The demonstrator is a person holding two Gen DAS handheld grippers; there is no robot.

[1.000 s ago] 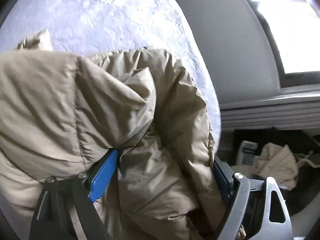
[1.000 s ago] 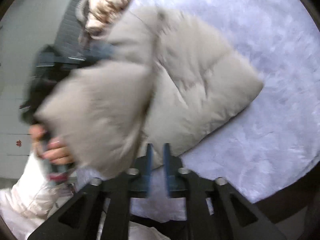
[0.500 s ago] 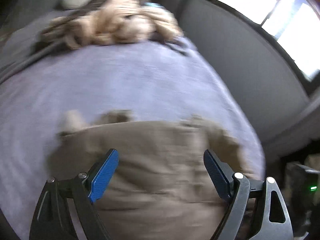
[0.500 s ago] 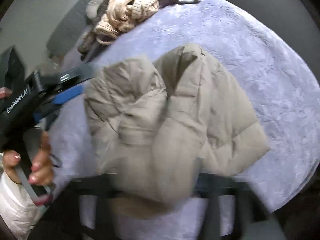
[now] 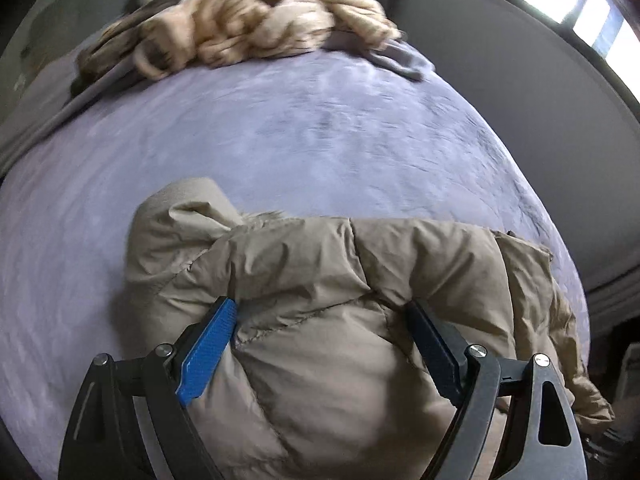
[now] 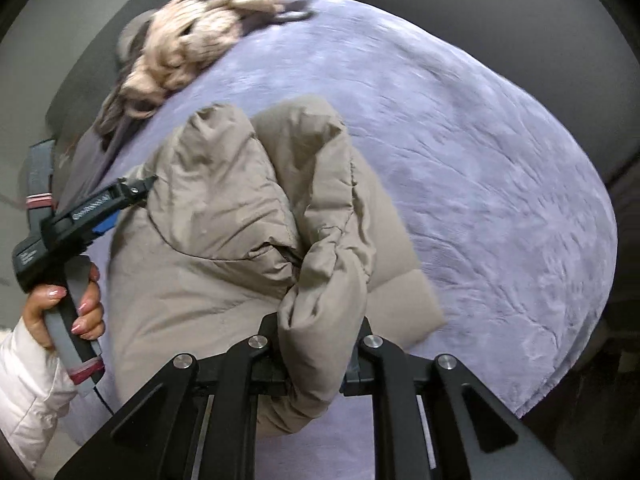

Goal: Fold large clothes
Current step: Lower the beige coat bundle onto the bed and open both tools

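Having just been closing, right gripper (image 6: pixel 314 354) now pinching puffer jacket (image 6: pixel 224 216) sleeve for folding, left gripper (image 5: pixel 320 340) gaping wide over the padding.

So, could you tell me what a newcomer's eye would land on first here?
The puffy beige jacket dominates, bunched on the lavender bedspread near its front edge. The right tongs pinch a fold of it. A heap of cream knitwear lies at the far end.

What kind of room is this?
Probably a bedroom: a wide bed under a lavender blanket, a heap of clothes at its far end, and a puffy beige jacket laid out.
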